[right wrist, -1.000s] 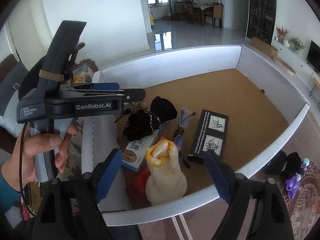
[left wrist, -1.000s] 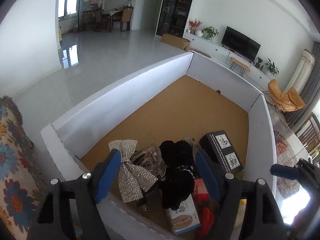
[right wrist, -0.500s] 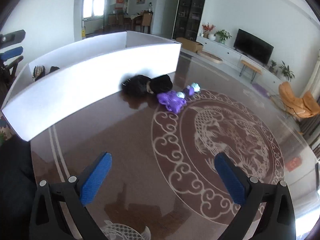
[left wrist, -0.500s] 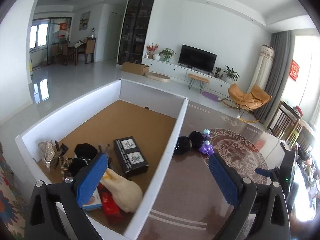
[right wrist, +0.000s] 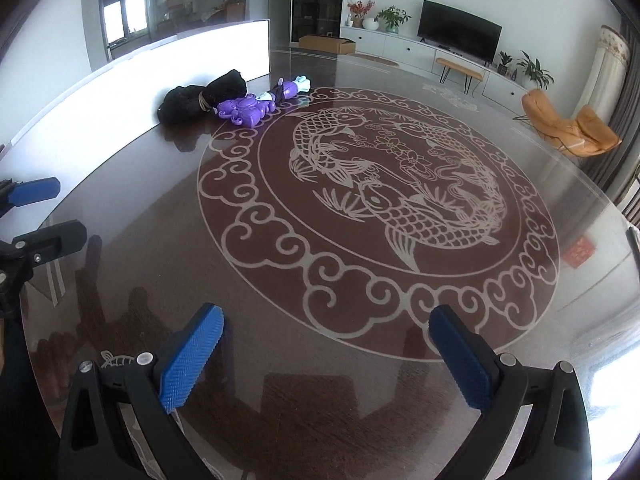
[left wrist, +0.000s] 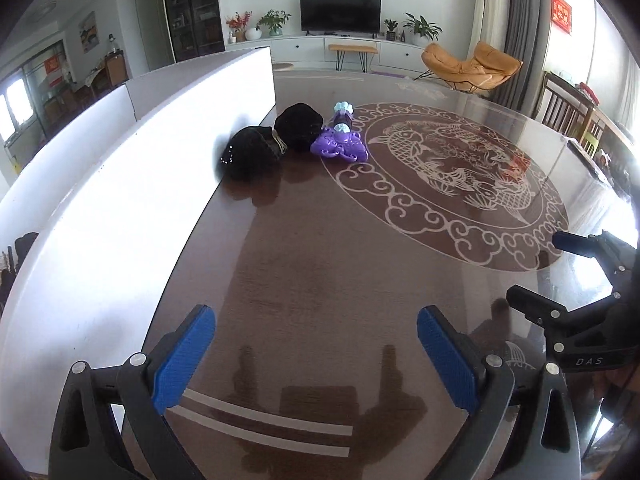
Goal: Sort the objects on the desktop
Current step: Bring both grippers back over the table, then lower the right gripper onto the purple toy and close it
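A black fabric bow [left wrist: 276, 142] [right wrist: 204, 96] lies on the brown table against the white box wall [left wrist: 120, 184] [right wrist: 132, 76]. A purple toy [left wrist: 340, 142] [right wrist: 250, 108] with a pale blue tip lies beside it, touching it. My left gripper [left wrist: 316, 356] is open and empty, low over the table near the box wall, well short of both objects. My right gripper [right wrist: 326, 354] is open and empty over the table's near edge. Each gripper shows at the side of the other's view. The box contents are hidden.
The table [right wrist: 400, 184] is round, glossy, with a fish and cloud pattern in the middle. The white box stands along its left side. A living room with a TV [left wrist: 340, 12] and an orange chair [left wrist: 472, 66] lies beyond.
Both grippers have swung away from the box interior, to the right, and now face the table top. The box's inside objects have gone out of view.
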The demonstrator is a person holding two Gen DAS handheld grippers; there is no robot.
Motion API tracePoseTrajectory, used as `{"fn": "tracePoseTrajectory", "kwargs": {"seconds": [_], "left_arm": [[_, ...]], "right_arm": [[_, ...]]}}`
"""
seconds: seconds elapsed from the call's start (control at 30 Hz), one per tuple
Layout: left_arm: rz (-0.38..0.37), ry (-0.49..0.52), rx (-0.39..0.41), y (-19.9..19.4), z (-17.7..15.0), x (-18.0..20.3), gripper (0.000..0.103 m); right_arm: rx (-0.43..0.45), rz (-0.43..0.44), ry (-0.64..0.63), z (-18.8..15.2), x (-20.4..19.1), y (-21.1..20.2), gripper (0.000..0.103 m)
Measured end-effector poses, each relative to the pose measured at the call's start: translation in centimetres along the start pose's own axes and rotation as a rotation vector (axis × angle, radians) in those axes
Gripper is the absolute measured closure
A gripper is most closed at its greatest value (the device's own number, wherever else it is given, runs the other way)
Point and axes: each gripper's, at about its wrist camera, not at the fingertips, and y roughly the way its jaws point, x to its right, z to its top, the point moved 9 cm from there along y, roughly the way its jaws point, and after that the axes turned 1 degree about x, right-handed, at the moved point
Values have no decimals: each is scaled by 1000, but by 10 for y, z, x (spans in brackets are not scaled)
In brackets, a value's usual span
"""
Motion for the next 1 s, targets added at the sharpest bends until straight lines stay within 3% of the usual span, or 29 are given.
{"fn": "tracePoseTrajectory", "kwargs": {"seconds": [0.33,0.47,0.8,1.0], "left_arm": [[12,15,-24,29,-3,4,0],[-26,-13,-26,30,-5,4,0],[-26,-1,-24,31,-6,7,0],[-5,-27,-24,29,-9,-3,0]], "right_arm": [[-13,-7,50,-4,11,1,0],[-23,21,73,-6,13,2,0],[-24,18,71,-6,11,2,0],[-102,67,21,31,11,32,0]]}}
